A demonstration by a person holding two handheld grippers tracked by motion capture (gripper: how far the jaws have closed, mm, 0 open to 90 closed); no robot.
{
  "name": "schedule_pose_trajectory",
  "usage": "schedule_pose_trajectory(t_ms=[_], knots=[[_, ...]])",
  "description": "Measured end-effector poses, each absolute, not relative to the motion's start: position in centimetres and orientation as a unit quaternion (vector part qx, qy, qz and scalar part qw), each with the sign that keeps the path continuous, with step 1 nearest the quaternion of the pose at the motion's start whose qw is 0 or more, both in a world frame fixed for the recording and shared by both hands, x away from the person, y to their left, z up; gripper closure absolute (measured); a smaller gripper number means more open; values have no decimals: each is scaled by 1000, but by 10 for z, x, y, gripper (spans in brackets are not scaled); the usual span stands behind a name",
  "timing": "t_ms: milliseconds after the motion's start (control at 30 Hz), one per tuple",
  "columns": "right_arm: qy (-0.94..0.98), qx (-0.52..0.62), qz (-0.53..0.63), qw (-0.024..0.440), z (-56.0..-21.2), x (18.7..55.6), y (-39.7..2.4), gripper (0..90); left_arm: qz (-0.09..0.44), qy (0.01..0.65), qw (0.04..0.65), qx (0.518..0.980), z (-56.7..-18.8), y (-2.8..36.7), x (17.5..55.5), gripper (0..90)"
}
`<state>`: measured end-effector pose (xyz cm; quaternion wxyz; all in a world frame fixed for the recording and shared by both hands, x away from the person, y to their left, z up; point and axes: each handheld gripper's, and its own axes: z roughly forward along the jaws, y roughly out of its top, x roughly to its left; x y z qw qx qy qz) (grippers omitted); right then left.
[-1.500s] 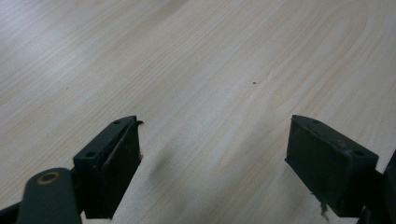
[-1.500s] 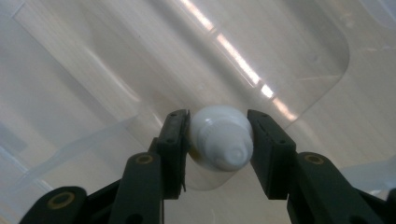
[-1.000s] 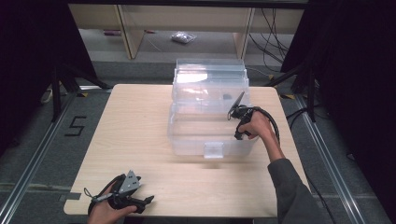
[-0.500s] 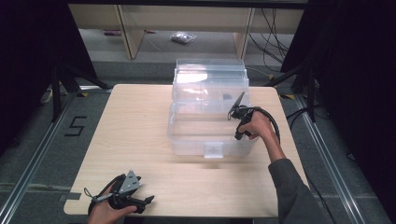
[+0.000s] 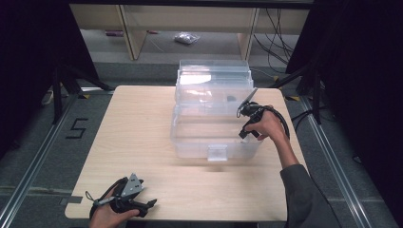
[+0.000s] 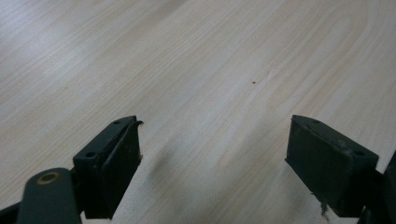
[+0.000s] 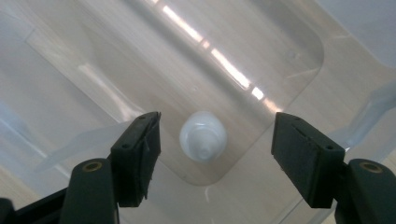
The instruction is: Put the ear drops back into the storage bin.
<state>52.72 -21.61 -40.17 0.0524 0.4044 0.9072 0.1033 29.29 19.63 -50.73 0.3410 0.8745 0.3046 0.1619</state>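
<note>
- Right gripper (image 7: pixel 215 158): jaws wide apart, nothing between the pads; they look straight down into the bin (image 7: pixel 289 56).
- A small white bottle (image 7: pixel 203 138) stands upright on the bin floor, seen cap-on, in the gap between the jaws but below them; no contact visible.
- High view: right gripper (image 5: pixel 245 124) sits at the bin's (image 5: pixel 212 118) right wall, over the rim, in the same spot as in both earlier frames. No visible shift of hand or bin over the last second.
- Bottle not discernible in the high view through the clear plastic.
- Left gripper (image 6: pixel 212 154): jaws wide apart, empty, bare tabletop (image 6: pixel 196 70) ahead. High view places it (image 5: pixel 127 199) at the near left edge of the table (image 5: pixel 142 123), well apart from the bin, unchanged from the earlier frames.
- Judgement: nothing has moved; the right hand is paused, lined up over the bottle. Reads as the aim phase before a descent and grasp.
- Next move likely calls for lowering between the walls until the pads flank the bottle body, then closing.
- Risk: the round bottle may tip or slip if caught at the cap.
</note>
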Motion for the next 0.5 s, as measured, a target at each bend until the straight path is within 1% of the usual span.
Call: schedule_pose_trajectory(t_ms=[367,433,500], knots=[[903,404,131,64,-392,519,-214,284,162,304,340,875,-507,197,293,172],[898,412,139,63,-390,516,-213,248,163,302,337,877,-507,197,293,172],[900,409,140,61,-389,516,-212,251,162,309,340,874,-507,197,293,172]])
